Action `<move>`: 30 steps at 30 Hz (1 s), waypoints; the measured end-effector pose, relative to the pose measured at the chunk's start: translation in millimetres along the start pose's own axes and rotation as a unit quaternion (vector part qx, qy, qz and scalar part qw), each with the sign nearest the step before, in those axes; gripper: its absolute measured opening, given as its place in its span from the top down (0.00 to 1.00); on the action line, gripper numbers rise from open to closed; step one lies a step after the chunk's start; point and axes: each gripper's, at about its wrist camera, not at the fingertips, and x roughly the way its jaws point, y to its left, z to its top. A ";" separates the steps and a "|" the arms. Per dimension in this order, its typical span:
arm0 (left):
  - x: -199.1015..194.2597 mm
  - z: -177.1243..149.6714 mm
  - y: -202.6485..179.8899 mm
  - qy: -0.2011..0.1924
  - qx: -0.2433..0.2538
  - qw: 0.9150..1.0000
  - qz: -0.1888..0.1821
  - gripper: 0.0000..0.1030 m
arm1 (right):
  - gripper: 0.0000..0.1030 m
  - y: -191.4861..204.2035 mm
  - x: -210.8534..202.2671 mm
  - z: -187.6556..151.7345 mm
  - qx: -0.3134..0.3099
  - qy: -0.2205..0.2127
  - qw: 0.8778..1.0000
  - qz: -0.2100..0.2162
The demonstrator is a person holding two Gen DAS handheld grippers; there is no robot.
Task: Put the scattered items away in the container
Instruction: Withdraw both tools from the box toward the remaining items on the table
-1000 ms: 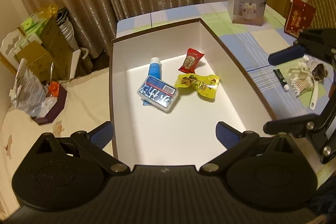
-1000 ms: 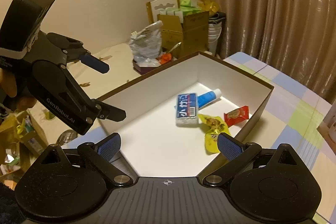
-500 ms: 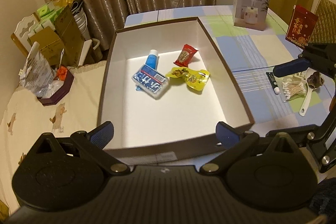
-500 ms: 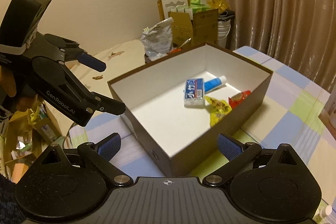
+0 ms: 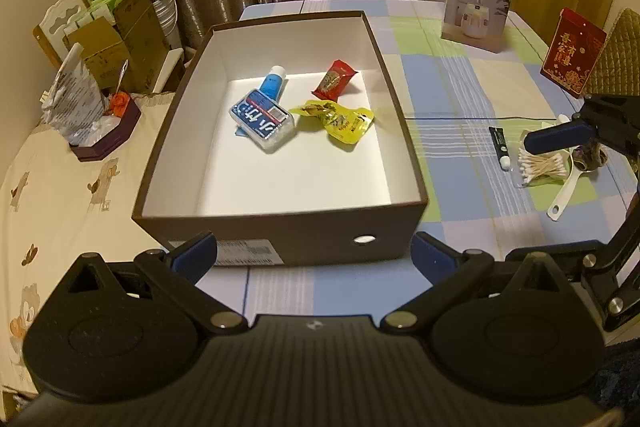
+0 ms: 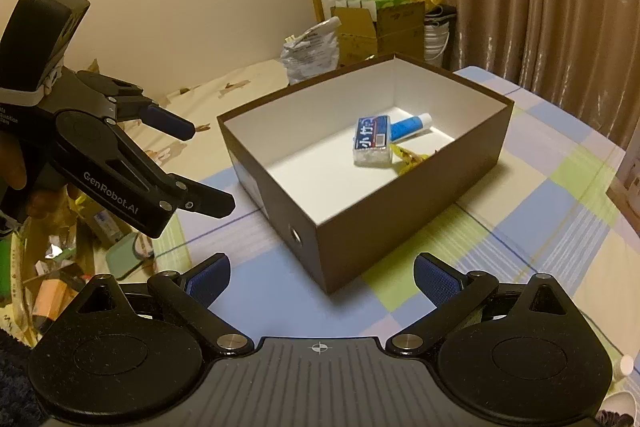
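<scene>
Nearest, the left gripper (image 5: 314, 253) and right gripper (image 6: 322, 275) hang with jaws spread wide and nothing between them, just short of the brown box (image 5: 280, 237) at the table's left edge. Inside it lie a blue-labelled packet (image 5: 262, 121), blue tube (image 5: 272, 85), yellow pouch (image 5: 340, 117) and red sachet (image 5: 334, 83). Toward the right edge lie cotton swabs (image 5: 542, 167), a small tube (image 5: 500, 147) and what may be a white scoop (image 5: 564, 193).

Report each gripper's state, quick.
Left gripper: open, holding nothing, in front of the brown box.
Right gripper: open, holding nothing.
</scene>
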 end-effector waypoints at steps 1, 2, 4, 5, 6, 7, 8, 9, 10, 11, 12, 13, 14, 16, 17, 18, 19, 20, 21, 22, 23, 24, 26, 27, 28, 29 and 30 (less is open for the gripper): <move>-1.0 -1.5 -2.9 0.001 -0.003 1.000 0.001 0.01 | 0.00 -1.2 -2.0 -2.4 0.000 0.000 1.000 0.002; -2.1 -3.0 -5.9 0.001 -0.006 1.000 0.002 0.01 | 0.00 -1.9 -3.9 -4.6 0.000 0.000 1.000 0.003; -3.7 -5.6 -10.8 0.002 -0.011 1.000 0.005 0.01 | 0.00 -3.7 -8.1 -8.9 -0.001 0.000 1.000 0.005; -4.7 -7.0 -13.8 0.003 -0.013 1.000 0.006 0.01 | 0.00 -4.7 -10.5 -11.2 -0.001 0.000 1.000 0.005; -5.6 -8.2 -16.7 0.003 -0.015 1.000 0.007 0.01 | 0.00 -5.7 -13.0 -13.6 -0.001 0.000 1.000 0.006; -6.6 -9.5 -19.7 0.003 -0.017 1.000 0.008 0.01 | 0.00 -6.8 -15.4 -16.0 -0.001 -0.001 1.000 0.006; -7.5 -10.8 -22.6 0.003 -0.018 1.000 0.009 0.01 | 0.00 -7.9 -17.7 -18.2 -0.001 -0.001 1.000 0.005; -8.3 -12.2 -26.0 0.003 -0.019 1.000 0.010 0.01 | 0.00 -9.2 -20.3 -20.8 0.000 -0.001 1.000 0.005; -8.9 -13.2 -29.4 0.003 -0.020 1.000 0.011 0.01 | 0.00 -10.3 -22.7 -23.4 0.001 -0.001 1.000 0.004; -9.5 -13.9 -32.7 0.003 -0.021 1.000 0.011 0.01 | 0.00 -11.8 -25.2 -26.0 0.002 0.000 1.000 0.003; -10.0 -14.3 -36.2 0.002 -0.022 1.000 0.011 0.01 | 0.00 -13.5 -28.1 -28.9 0.004 0.000 1.000 0.002; -10.4 -14.9 -39.9 0.002 -0.023 1.000 0.011 0.01 | 0.00 -13.9 -30.7 -31.0 0.005 0.000 1.000 0.001; -11.1 -15.7 -43.5 0.000 -0.023 1.000 0.010 0.01 | 0.00 -15.1 -33.5 -33.8 0.007 0.000 1.000 -0.002; -11.8 -16.6 -50.6 -0.003 -0.024 1.000 0.008 0.01 | 0.00 -18.3 -39.9 -39.7 0.013 0.000 1.000 -0.009; -11.9 -17.0 -54.4 -0.004 -0.025 1.000 0.006 0.01 | 0.00 -20.0 -43.2 -42.9 0.016 -0.001 1.000 -0.012; -11.5 -17.3 -58.0 -0.005 -0.025 1.000 0.005 0.01 | 0.00 -21.7 -46.7 -46.3 0.020 -0.001 1.000 -0.014; -11.2 -17.6 -61.9 -0.006 -0.026 1.000 0.002 0.01 | 0.00 -23.7 -50.1 -49.9 0.024 -0.001 1.000 -0.018; -10.9 -18.0 -65.3 -0.008 -0.026 1.000 -0.001 0.01 | 0.00 -25.3 -53.5 -53.3 0.028 -0.001 0.999 -0.022; -10.4 -18.2 -69.2 -0.009 -0.026 1.000 -0.005 0.01 | 0.00 -27.1 -56.9 -57.1 0.031 0.000 0.999 -0.027; -9.4 -18.2 -73.3 -0.010 -0.027 1.000 -0.010 0.01 | 0.00 -29.2 -60.5 -60.5 0.036 0.001 0.999 -0.032; -8.4 -18.2 -77.5 -0.010 -0.026 0.999 -0.017 0.01 | 0.00 -31.6 -64.1 -64.4 0.041 0.001 0.998 -0.039; -7.2 -17.9 -81.9 -0.011 -0.025 0.999 -0.024 0.01 | 0.00 -34.1 -67.5 -68.4 0.047 0.002 0.998 -0.045; -4.2 -17.3 -90.3 -0.011 -0.021 0.999 -0.037 0.01 | 0.00 -40.1 -75.6 -76.3 0.060 0.003 0.996 -0.060; -2.8 -16.7 -95.0 -0.010 -0.018 0.999 -0.043 0.01 | 0.00 -43.4 -79.5 -80.4 0.067 0.003 0.995 -0.069; -1.0 -15.8 -100.3 -0.011 -0.014 0.999 -0.050 0.01 | 0.00 -47.0 -84.0 -84.7 0.075 0.003 0.994 -0.078; 0.7 -14.8 -105.8 -0.011 -0.009 0.998 -0.056 0.01 | 0.00 -50.8 -88.8 -89.1 0.083 0.003 0.993 -0.086; 2.4 -13.5 -111.4 -0.012 -0.004 0.998 -0.062 0.01 | 0.00 -54.1 -93.8 -93.5 0.091 0.003 0.992 -0.093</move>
